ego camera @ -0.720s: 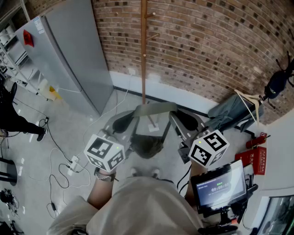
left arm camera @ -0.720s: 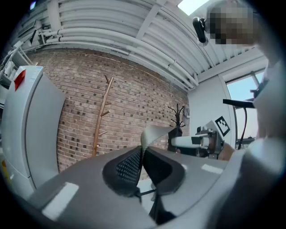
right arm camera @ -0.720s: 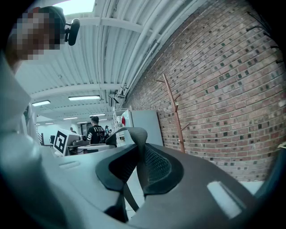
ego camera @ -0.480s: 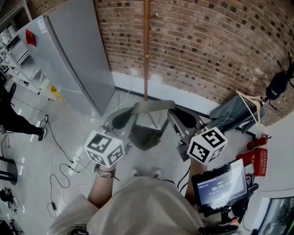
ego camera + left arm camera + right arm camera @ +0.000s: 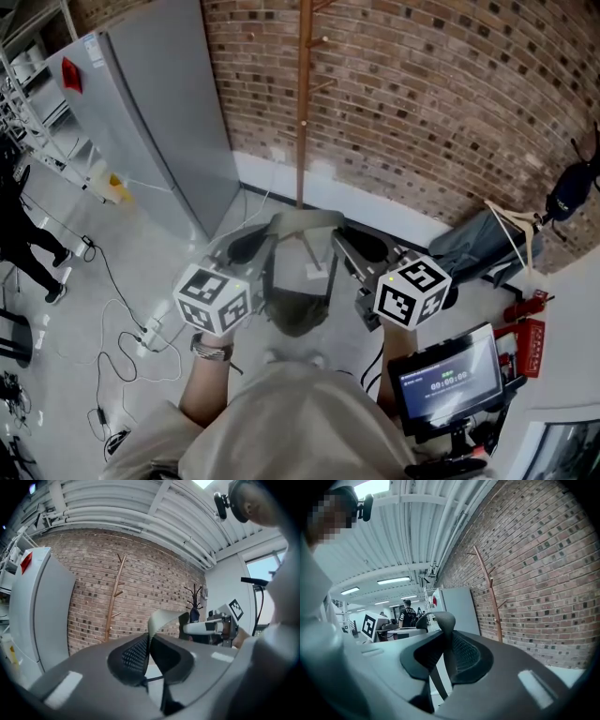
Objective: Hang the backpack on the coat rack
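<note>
Head view: the backpack (image 5: 298,305) hangs in the air in front of the person, slung from its grey strap (image 5: 305,221), which spans the two grippers. The left gripper (image 5: 262,240) pinches one end of the strap and the right gripper (image 5: 339,240) the other. Each gripper view shows its own pads pressed flat on the webbing, with the strap (image 5: 161,618) arching away from the left gripper (image 5: 149,641) and curling over the right gripper (image 5: 449,644).

Over the last moment the right gripper has drawn inward, so the strap's span is shorter, and the bag sits a touch lower in the picture. The coat rack (image 5: 302,103) stands straight ahead against the brick wall (image 5: 450,94), well apart from the bag, with its pegs high on the pole.

Judging from this, the carry is nearly lined up, but the hang has not begun, and the strap must be raised a good way to reach a peg. A grey cabinet (image 5: 150,112) stands to the left, and cables (image 5: 122,347) trail on the floor.
</note>
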`<state>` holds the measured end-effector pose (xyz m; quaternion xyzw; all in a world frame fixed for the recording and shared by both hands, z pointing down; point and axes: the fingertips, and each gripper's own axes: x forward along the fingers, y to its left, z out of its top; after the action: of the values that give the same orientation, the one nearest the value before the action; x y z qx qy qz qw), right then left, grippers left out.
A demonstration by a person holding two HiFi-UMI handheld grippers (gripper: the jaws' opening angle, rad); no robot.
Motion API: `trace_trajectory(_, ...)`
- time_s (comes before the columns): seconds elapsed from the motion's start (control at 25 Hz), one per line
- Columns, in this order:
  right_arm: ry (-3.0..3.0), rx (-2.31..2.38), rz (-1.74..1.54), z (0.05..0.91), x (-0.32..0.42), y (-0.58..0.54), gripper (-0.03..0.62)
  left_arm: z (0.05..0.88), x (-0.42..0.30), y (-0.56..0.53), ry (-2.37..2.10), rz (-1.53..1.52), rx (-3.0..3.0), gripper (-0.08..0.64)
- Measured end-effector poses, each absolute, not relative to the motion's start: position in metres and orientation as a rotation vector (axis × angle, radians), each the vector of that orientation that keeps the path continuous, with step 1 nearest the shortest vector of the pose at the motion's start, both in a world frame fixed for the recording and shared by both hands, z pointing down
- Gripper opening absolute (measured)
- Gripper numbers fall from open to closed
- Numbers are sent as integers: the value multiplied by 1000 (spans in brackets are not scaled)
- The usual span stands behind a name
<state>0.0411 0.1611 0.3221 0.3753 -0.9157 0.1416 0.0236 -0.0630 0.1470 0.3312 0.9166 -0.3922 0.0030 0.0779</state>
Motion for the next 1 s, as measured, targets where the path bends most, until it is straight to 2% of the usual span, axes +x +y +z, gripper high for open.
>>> trace_trajectory(0.4,-2900,1026,490,321,72,163,54,336,-29,151,-1230,-6,2678,8)
trace_trajectory(1.0,-2887,1086,476,325,106,123,54,331,0,120,-1294,-39,2664,8)
